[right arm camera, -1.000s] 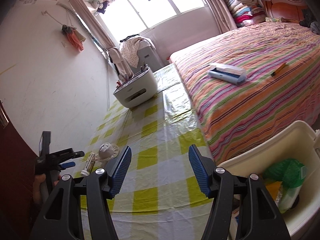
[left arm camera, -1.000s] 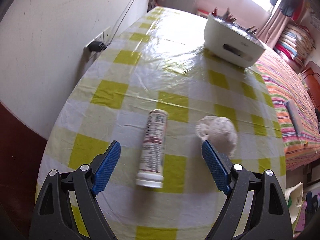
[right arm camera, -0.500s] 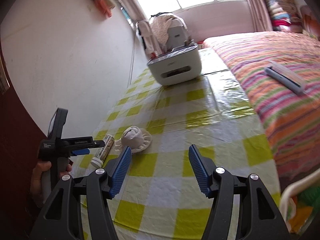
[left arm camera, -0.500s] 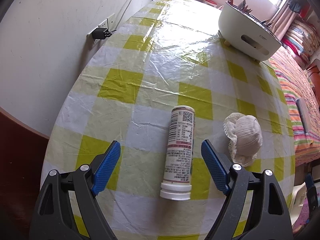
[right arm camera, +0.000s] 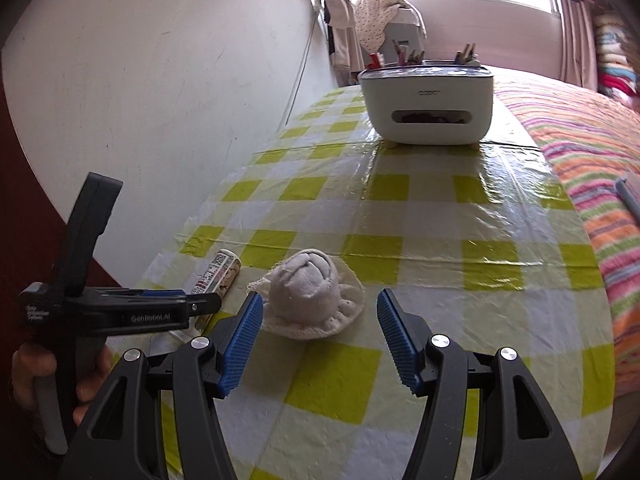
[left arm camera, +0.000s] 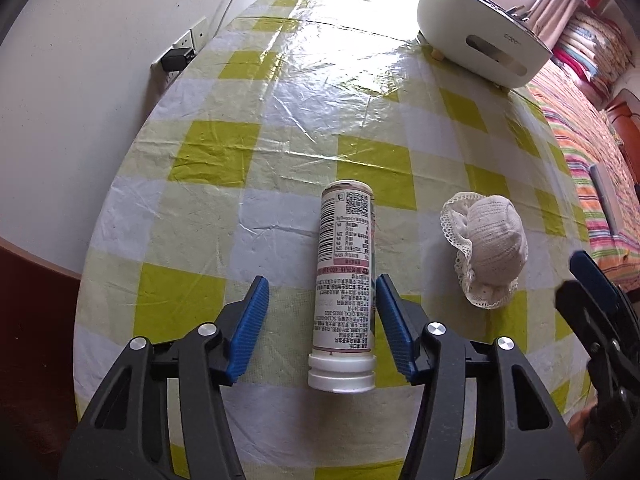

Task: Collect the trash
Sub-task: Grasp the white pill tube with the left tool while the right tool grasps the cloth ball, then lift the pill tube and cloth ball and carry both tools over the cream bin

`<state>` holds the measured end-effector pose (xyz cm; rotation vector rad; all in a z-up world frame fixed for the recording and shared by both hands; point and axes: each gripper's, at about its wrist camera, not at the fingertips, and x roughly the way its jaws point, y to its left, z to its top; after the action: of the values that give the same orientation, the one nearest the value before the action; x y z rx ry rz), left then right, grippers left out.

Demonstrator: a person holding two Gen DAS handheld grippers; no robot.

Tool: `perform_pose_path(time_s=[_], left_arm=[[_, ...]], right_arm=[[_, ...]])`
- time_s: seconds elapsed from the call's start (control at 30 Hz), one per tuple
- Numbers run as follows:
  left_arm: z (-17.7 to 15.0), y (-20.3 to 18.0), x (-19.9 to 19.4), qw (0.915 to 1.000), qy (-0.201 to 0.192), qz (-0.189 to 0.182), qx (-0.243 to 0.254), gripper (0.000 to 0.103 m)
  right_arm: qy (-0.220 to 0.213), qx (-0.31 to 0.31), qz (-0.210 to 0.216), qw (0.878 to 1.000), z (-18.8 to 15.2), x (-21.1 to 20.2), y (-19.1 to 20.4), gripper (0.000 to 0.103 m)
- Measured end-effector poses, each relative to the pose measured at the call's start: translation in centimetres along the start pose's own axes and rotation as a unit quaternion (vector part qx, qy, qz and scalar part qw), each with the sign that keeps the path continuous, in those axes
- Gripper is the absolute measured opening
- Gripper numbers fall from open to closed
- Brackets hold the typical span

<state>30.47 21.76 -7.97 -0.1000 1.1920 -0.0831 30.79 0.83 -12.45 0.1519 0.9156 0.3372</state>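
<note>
On the far left is the white wall with a black plug (left arm camera: 176, 58) stuck in it. Your left tongs (left arm camera: 320, 320) point down at the table (left arm camera: 256, 216) with its yellow and white checked cloth. The tongs have just been closing, and the white tube (left arm camera: 345, 280) lies flat between the blue pads. The pad on the right side looks like it touches the tube. The pad on the left side has a gap, so nothing is pinched yet. The tube's cap points toward you.

Just to the right of the tube sits a white lacy cloth ball (left arm camera: 486, 246). It is near the tube but not touching it. Your right tongs (right arm camera: 320, 332) are spread partway, and the cloth ball sits just in front of them, a little to the left. They hold nothing.

Far back on the table stands a white box (right arm camera: 426, 102) with pens in the top. On the right is the bed (right arm camera: 580, 152) with a striped cover.
</note>
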Motion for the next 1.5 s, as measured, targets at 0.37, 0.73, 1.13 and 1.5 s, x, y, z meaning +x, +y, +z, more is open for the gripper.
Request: perform_pose_path(time_s=[0.37,0.73,1.13,1.5], left_arm=[[0.0,0.1,0.1,1.0000,-0.004,0.008,-0.002,0.028],[-1.1,-0.7,-0.8,0.9995,-0.003,-0.030,-0.003,0.028],[-2.8,-3.1,-1.9,0.9991,-0.017,-0.031,0.025,0.028],[-4.9,-6.5,-3.6,0.9967,-0.036,-0.031,0.066,0.028]], right_arm=[[0.048,-0.004,-0.003,0.999,0.9,5.2,0.7,0.058],[0.026,-0.001,0.004,1.000,-1.6,1.5,-0.3,0.045],[0.017,0.020,0.004,1.000,-4.6,-3.3,-2.2,0.045],[-0.001,0.049,0.006,0.999,-7.1,-7.5,-4.2,0.045]])
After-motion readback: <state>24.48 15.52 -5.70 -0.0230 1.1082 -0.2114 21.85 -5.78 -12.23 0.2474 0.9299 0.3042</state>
